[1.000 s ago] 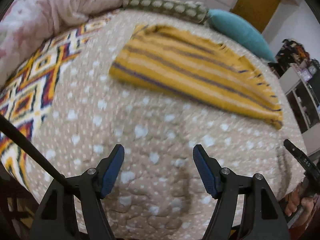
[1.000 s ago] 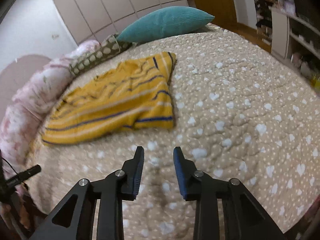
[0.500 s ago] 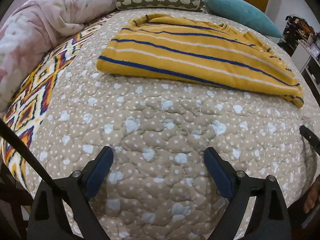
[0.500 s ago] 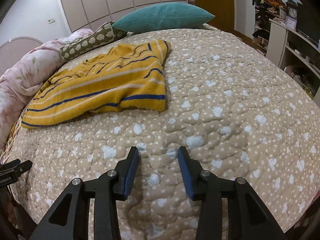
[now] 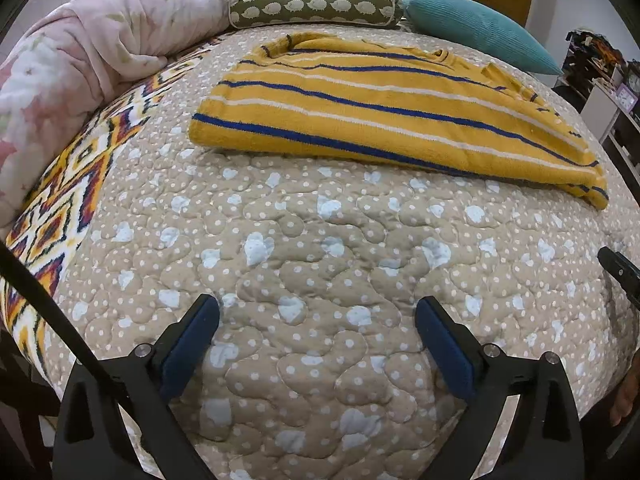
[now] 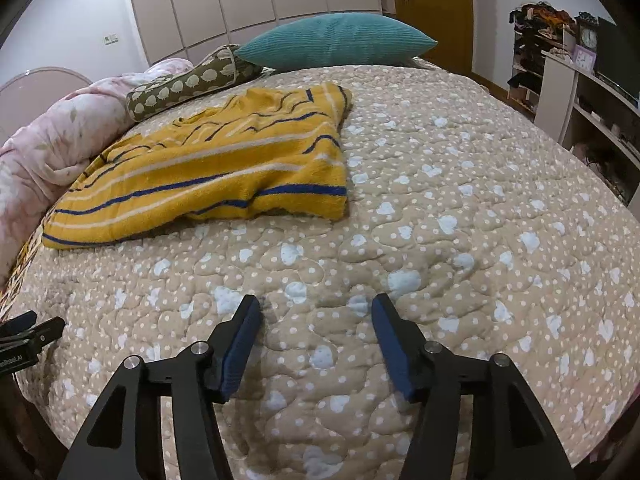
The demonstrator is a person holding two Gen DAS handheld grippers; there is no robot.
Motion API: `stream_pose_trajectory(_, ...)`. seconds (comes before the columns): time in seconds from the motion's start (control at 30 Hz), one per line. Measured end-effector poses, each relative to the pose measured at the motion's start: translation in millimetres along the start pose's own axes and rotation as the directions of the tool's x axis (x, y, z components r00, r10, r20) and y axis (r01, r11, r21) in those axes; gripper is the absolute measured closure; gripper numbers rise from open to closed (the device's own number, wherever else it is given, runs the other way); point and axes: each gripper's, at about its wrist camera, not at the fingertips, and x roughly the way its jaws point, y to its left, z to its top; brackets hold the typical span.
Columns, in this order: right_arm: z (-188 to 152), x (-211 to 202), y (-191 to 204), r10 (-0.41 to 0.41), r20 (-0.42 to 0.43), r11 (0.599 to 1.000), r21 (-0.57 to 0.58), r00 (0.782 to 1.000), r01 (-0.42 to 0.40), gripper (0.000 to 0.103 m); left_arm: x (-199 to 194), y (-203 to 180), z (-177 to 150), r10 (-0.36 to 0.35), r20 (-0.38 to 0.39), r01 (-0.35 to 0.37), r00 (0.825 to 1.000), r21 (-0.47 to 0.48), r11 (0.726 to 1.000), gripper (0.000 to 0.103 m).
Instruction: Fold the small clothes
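Note:
A yellow garment with blue and white stripes point(image 5: 384, 112) lies folded on the beige dotted quilt point(image 5: 320, 248), towards the pillows; in the right wrist view the garment point(image 6: 224, 164) is up and to the left. My left gripper point(image 5: 318, 316) hovers over bare quilt short of the garment's near edge, its jaws still opening and nothing between them. Over the quilt point(image 6: 460, 220), short of the garment's right corner, my right gripper point(image 6: 316, 316) has its jaws opening too, with nothing between them. The tip of the right gripper shows at the left view's right edge.
A pink floral duvet point(image 5: 88, 60) is bunched at the left. A green patterned bolster point(image 5: 312, 6) and a teal pillow point(image 5: 476, 28) lie at the head of the bed. A patterned blanket strip point(image 5: 68, 184) runs along the left edge. Shelves point(image 6: 580, 92) stand beyond the bed's right side.
Both grippers' jaws have spread wider. Both views have steadied and tipped down a little, so the garment sits sharper and nearer the top.

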Motion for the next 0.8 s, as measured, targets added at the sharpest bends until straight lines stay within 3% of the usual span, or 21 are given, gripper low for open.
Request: stream_pose_trajectory(0.8,-5.5,0.8,9.0,-0.033,0.021,0.999,-0.038,0.999,0.034,0.033,-2.0,-0.7,-3.5,0.0,0.026,-0.001,1.0,0.023,1.0,0.002)
